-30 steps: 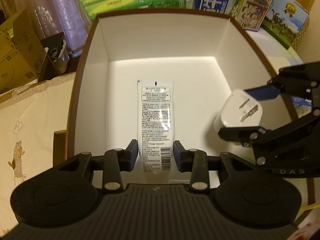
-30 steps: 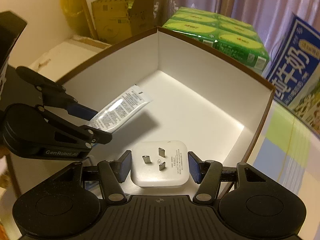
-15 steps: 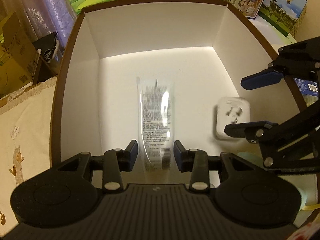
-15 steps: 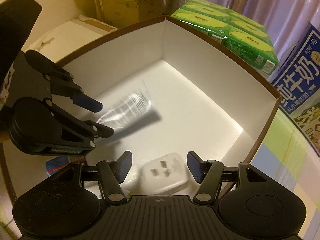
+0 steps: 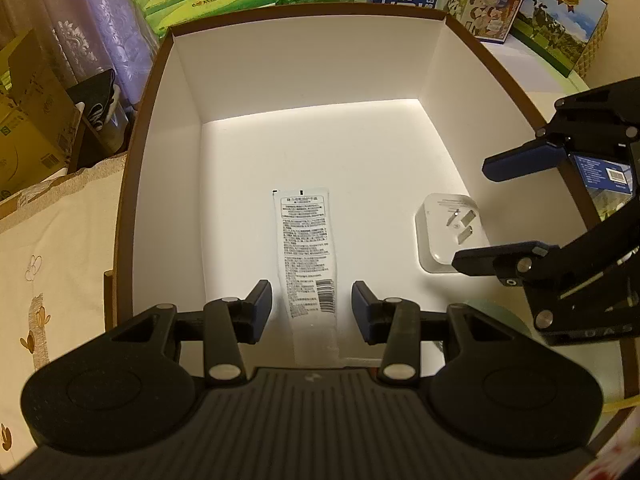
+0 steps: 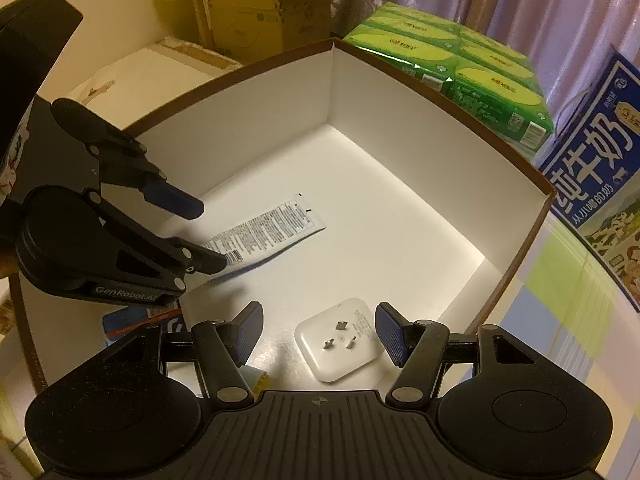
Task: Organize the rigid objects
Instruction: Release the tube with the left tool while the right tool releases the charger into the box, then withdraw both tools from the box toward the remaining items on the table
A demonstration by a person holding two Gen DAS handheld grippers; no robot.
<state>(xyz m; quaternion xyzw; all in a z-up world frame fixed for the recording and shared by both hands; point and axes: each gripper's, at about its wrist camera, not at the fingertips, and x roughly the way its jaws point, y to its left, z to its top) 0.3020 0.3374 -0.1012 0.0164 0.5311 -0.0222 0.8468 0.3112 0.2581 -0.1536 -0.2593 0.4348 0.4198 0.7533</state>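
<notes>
The tube (image 5: 306, 256) lies flat on the floor of the box (image 5: 304, 80), printed side up, near the box's middle. The left gripper (image 5: 306, 312) hangs above the tube's near end; its jaws have just been opening and stand clear of the tube, touching nothing. The charger (image 6: 340, 338) lies on the box floor well to the right of the tube, prongs up. The right gripper (image 6: 320, 334) hovers over it, jaws apart, pads off it. Green packs (image 6: 452, 64) stand behind the box.
</notes>
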